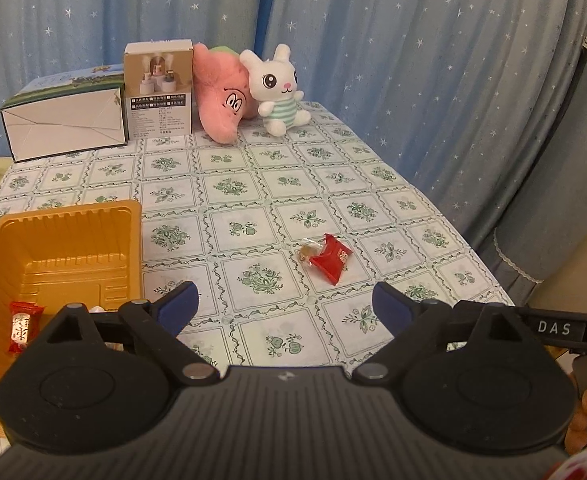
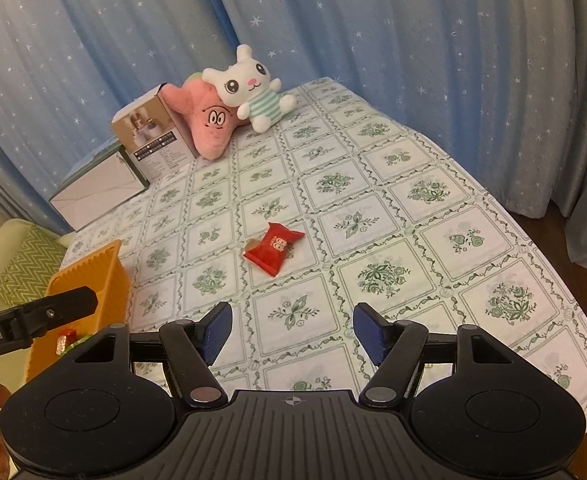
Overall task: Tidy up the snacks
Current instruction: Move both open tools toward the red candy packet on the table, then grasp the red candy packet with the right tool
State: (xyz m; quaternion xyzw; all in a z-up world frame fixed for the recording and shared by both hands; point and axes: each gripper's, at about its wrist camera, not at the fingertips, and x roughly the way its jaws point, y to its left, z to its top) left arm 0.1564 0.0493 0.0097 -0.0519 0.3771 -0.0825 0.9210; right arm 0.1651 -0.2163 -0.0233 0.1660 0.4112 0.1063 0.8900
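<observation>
We are holding both grippers, left [image 1: 283, 304] and right [image 2: 291, 330], wide and empty, aiming at the red snack [image 2: 274, 247] lying mid-frame on the table [image 2: 433, 208], because the tray [image 1: 69, 240] at lower left collects the snacks.

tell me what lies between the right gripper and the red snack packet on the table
Only bare tablecloth, seen in the right wrist view: the open right gripper faces the red snack packet with nothing between.

Glossy moulded plastic on the orange tray [image 1: 73, 240]; shiny crinkled foil on the red snack wrapper [image 2: 274, 247]. Printed cloth over the tabletop [image 2: 393, 208], soft plush on the white rabbit toy [image 1: 275, 84]. Matt cardboard on the far box [image 1: 159, 88].
</observation>
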